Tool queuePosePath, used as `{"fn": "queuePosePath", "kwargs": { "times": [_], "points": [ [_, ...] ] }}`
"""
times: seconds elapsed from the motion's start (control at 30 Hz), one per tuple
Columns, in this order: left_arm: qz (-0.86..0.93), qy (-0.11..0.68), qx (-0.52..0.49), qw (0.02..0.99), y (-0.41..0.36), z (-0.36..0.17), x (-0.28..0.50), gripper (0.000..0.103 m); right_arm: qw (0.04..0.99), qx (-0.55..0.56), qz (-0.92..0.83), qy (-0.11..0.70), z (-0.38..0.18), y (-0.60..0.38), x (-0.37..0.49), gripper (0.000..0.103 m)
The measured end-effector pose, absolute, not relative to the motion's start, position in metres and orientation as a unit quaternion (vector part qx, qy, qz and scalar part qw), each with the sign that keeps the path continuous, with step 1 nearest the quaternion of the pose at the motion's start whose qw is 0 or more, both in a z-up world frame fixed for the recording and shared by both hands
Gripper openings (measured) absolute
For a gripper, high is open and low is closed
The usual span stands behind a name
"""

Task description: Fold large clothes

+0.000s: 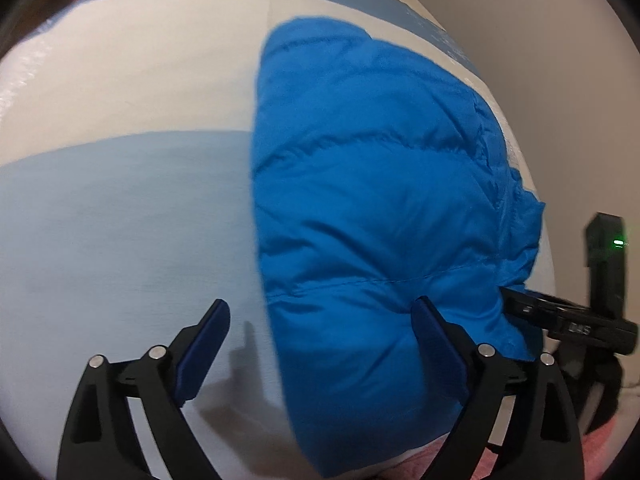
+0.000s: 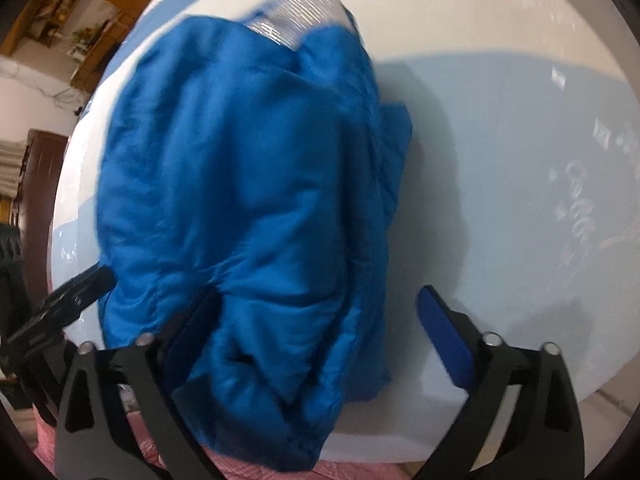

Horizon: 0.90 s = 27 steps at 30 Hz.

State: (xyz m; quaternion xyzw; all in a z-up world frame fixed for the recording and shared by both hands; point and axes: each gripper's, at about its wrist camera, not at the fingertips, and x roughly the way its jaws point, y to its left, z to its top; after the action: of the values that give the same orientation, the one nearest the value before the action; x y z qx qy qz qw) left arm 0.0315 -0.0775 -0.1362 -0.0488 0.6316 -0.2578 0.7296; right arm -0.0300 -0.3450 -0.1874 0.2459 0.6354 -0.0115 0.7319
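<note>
A bright blue puffer jacket (image 1: pixel 376 200) lies bundled on a white and pale-blue striped table cover (image 1: pixel 120 208). My left gripper (image 1: pixel 322 344) is open above the jacket's near left edge; its right finger (image 1: pixel 436 344) presses on the fabric, its left finger (image 1: pixel 204 344) is over the cover. In the right wrist view the jacket (image 2: pixel 248 200) fills the middle. My right gripper (image 2: pixel 320 340) is open over the jacket's near right part; its left finger (image 2: pixel 192 332) is against the fabric, its right finger (image 2: pixel 444 340) over the cover (image 2: pixel 500 160).
The other gripper (image 1: pixel 568 320) shows at the jacket's right edge in the left wrist view, and at the left edge (image 2: pixel 60 308) in the right wrist view. Pink fabric (image 2: pixel 360 468) lies along the near table edge. Wooden furniture (image 2: pixel 60 20) stands far left.
</note>
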Motion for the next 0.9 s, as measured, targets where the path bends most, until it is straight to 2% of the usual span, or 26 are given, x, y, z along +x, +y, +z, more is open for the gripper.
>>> {"fn": "queuePosePath", "kwargs": {
  "times": [0.17,0.27,0.33,0.43,0.5,0.6,0.9],
  "points": [
    [-0.289,0.643,-0.082,0.705,-0.087,-0.154,0.037,0.094,0.726,0.269,0.007,0.633,-0.199,-0.350,-0.030,0.099],
    [-0.294,0.638,-0.077,0.708,-0.092,-0.153,0.037,0.089,0.732,0.264,0.018,0.628,-0.201,-0.351,-0.029,0.098],
    [-0.296,0.635,-0.075,0.710,-0.092,-0.150,0.036,0.082,0.729,0.286,0.045,0.620,-0.197,-0.350,-0.029,0.078],
    [-0.293,0.631,-0.077,0.715,-0.092,-0.145,0.034,0.073,0.738,0.270,0.050,0.617,-0.185,-0.345,-0.029,0.066],
    [-0.288,0.627,-0.076,0.720,-0.091,-0.140,0.032,0.067,0.745,0.258,0.054,0.613,-0.177,-0.341,-0.029,0.053],
    [-0.282,0.622,-0.062,0.728,-0.096,-0.132,0.023,0.061,0.759,0.221,0.057,0.610,-0.163,-0.333,-0.031,0.045],
    [-0.254,0.561,0.002,0.788,-0.105,-0.086,0.016,0.053,0.798,0.162,0.075,0.575,-0.132,-0.309,-0.032,0.036]
  ]
}}
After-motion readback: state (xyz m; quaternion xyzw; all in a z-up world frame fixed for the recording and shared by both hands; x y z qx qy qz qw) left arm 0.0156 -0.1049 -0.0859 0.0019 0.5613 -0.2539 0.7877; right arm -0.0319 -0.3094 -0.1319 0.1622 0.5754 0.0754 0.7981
